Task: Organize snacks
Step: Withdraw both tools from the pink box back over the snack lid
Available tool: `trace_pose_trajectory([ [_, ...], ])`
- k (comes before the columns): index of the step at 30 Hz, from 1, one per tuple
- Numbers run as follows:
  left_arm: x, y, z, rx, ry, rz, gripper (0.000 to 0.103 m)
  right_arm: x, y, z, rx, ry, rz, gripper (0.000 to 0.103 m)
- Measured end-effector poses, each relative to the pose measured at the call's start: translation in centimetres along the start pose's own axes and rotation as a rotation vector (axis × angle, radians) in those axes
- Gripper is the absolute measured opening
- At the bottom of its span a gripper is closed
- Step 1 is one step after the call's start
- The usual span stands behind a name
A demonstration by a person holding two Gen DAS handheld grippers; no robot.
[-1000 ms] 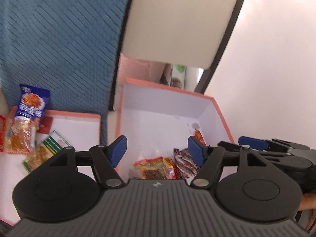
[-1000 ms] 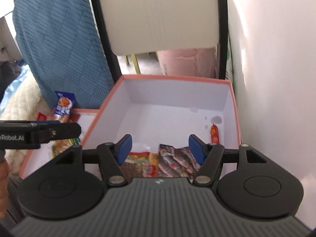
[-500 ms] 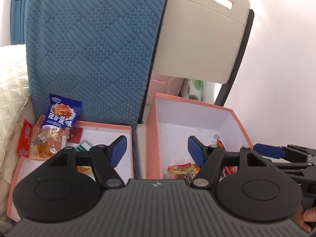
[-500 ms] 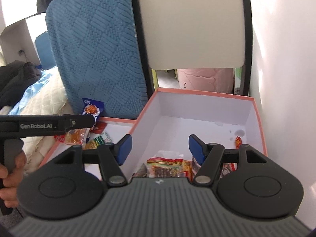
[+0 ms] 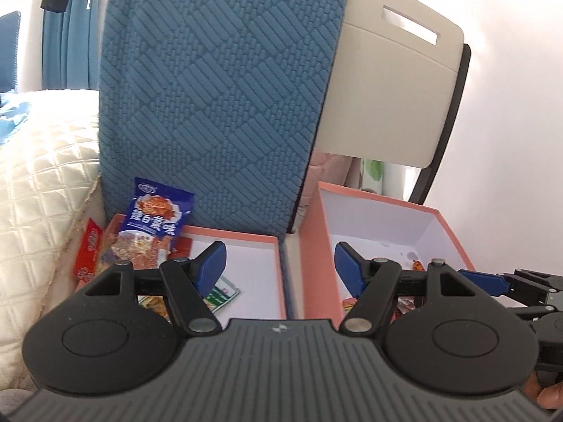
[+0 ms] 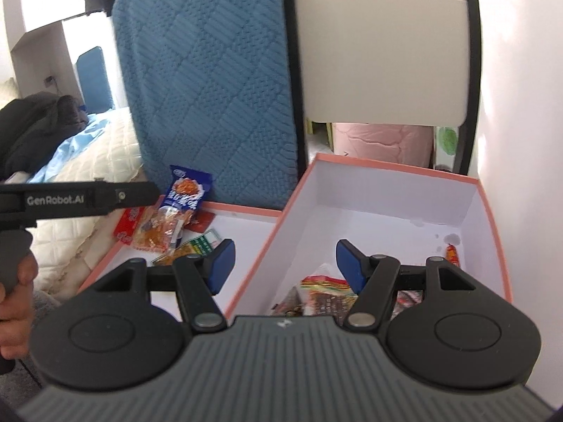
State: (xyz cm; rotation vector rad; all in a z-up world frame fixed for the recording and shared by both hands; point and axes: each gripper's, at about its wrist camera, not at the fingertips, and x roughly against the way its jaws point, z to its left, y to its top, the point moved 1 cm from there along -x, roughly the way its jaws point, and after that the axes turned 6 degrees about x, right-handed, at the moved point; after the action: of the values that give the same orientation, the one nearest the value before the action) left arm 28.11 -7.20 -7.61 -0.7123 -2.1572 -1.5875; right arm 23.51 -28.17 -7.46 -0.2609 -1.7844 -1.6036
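Observation:
Two pink-rimmed white boxes stand side by side. The shallow left tray [image 5: 246, 249] [image 6: 242, 225] holds a blue snack bag [image 5: 156, 216] [image 6: 186, 193], a red packet [image 5: 88, 249] and a green packet [image 5: 221, 293]. The deep right box [image 5: 387, 218] [image 6: 387, 204] holds red-orange snack packets [image 6: 327, 292] and a small sausage stick [image 6: 452, 255]. My left gripper [image 5: 279, 263] is open and empty, above the wall between the boxes. My right gripper [image 6: 283, 263] is open and empty, above the deep box's left rim.
A blue quilted cushion [image 5: 218, 98] and a beige chair back [image 5: 390, 95] stand upright behind the boxes. A cream quilted bed [image 5: 42, 190] lies to the left. A white wall [image 6: 520, 105] runs close along the right.
Both grippers have pulled back and up from the deep box and shifted left. The left tray and its snacks have come more into view. Both stay open.

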Motion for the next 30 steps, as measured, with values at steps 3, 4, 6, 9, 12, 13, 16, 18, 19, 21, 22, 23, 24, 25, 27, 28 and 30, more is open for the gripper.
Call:
trace_pose_trajectory([
  [3, 0.3, -0.2, 1.3, 0.018, 0.01, -0.003, 0.073, -0.2, -0.1, 1.5, 0.026, 0.006, -0.007, 0.066],
  [4, 0.3, -0.3, 1.8, 0.028, 0.009, -0.003, 0.073, -0.3, -0.1, 2.0, 0.032, 0.009, -0.009, 0.066],
  [6, 0.5, -0.5, 2.9, 0.045, 0.011, -0.002, 0.073, -0.5, -0.1, 3.0, 0.046, 0.018, -0.011, 0.066],
  [9, 0.7, -0.7, 4.2, 0.053, 0.027, -0.005, 0.073, -0.9, -0.3, 4.3, 0.063, 0.03, -0.01, 0.066],
  [12, 1.0, -0.9, 5.4, 0.071, 0.033, -0.002, 0.073, -1.4, -0.4, 5.7, 0.084, 0.04, -0.009, 0.066],
  [13, 1.1, -0.9, 5.9, 0.076, 0.035, -0.001, 0.073, -1.5, -0.4, 6.0, 0.089, 0.042, -0.009, 0.066],
  [16, 1.4, -1.1, 7.0, 0.088, 0.043, -0.003, 0.073, -1.9, -0.6, 7.2, 0.107, 0.055, -0.005, 0.066],
  [18, 1.6, -1.3, 7.6, 0.092, 0.046, -0.002, 0.073, -2.2, -0.8, 8.0, 0.118, 0.06, -0.004, 0.066],
  [19, 1.6, -1.3, 7.8, 0.092, 0.047, -0.002, 0.073, -2.3, -0.9, 8.3, 0.122, 0.062, -0.002, 0.066],
  [21, 1.8, -1.5, 8.2, 0.093, 0.051, 0.0, 0.073, -2.6, -1.2, 8.8, 0.126, 0.07, 0.004, 0.066],
  [22, 1.9, -1.6, 8.4, 0.093, 0.052, 0.002, 0.073, -2.7, -1.3, 9.1, 0.128, 0.074, 0.009, 0.066],
  [23, 2.0, -1.7, 8.6, 0.093, 0.054, 0.003, 0.073, -2.9, -1.4, 9.3, 0.132, 0.077, 0.012, 0.066],
  [24, 2.0, -1.8, 8.9, 0.096, 0.058, 0.005, 0.073, -3.0, -1.6, 9.6, 0.137, 0.08, 0.016, 0.066],
  [25, 2.0, -1.9, 9.1, 0.099, 0.062, 0.01, 0.073, -3.1, -1.7, 9.9, 0.14, 0.083, 0.02, 0.066],
  [27, 2.1, -2.2, 9.6, 0.103, 0.067, 0.019, 0.073, -3.4, -2.0, 10.6, 0.145, 0.094, 0.028, 0.066],
  [28, 2.2, -2.3, 9.8, 0.103, 0.072, 0.021, 0.073, -3.5, -2.1, 10.8, 0.147, 0.096, 0.031, 0.066],
  [30, 2.2, -2.6, 10.3, 0.112, 0.08, 0.029, 0.073, -3.7, -2.4, 11.5, 0.154, 0.102, 0.036, 0.066],
])
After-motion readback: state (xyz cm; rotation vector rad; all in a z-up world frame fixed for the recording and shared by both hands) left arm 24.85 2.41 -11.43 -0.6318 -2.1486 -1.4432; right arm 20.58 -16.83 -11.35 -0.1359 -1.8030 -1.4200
